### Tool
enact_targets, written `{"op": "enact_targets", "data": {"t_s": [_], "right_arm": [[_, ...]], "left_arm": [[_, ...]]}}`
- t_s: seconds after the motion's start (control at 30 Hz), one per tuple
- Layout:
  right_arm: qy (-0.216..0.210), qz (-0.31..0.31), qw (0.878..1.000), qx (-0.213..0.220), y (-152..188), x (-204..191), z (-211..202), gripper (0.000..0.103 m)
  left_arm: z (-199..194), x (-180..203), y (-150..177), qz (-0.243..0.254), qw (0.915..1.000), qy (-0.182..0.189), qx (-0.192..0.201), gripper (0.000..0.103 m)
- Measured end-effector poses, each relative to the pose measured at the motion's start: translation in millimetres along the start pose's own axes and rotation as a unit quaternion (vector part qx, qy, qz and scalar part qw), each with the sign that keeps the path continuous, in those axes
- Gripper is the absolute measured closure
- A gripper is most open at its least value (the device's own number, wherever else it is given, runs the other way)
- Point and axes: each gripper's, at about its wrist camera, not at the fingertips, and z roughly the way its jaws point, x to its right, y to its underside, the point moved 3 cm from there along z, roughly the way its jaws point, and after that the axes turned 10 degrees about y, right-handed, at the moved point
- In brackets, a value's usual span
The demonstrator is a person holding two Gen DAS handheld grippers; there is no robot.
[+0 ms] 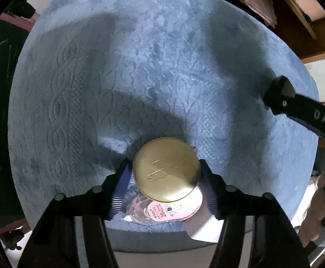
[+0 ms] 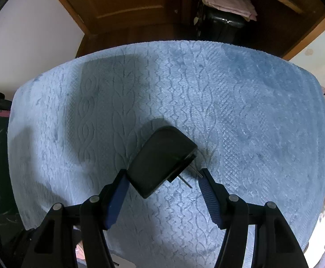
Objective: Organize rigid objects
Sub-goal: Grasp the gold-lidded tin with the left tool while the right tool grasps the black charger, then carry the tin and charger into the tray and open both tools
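Left wrist view: the gold-lidded jar (image 1: pixel 166 169) stands on the blue-covered worktop (image 1: pixel 162 67), my left tool (image 1: pixel 165 174) half-open with both pads at its lid, apparently gripping. The black plug adapter (image 2: pixel 161 162) lies between my right tool's (image 2: pixel 162 176) half-open pads, seemingly ungripped. Neither item looks sorted yet; both remain to be placed.

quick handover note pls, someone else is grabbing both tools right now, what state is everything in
Left tool: pads against both sides of the gold lid of a clear jar with a pink label, near the blue mat's edge.
Right tool: open around a black plug adapter; left pad touching its body, right pad at the prong tips, no firm grip.
Done: nothing visibly sorted.
Left: lift and place both.
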Motion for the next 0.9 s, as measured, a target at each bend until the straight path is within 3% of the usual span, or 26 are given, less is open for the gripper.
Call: {"op": "enact_targets", "data": {"t_s": [0.3,0.63,0.9], "right_arm": [[-0.028,-0.007,0.999,0.03,16.9,4.5,-41.8,0.039],[-0.092,-0.015,0.991,0.097,57.3,32.5,-128.6,0.039],[-0.117,-0.047,0.982,0.144,146.0,63.2,-193.5,0.039]], "left_arm": [[-23.0,-10.8,4.8,-0.01,0.9991,0.026,0.034,0.045],[-100.0,34.8,44.7,0.071,0.991,0.044,0.105,0.045],[-141.8,53.5,104.6,0.108,0.982,0.048,0.147,0.045]]}}
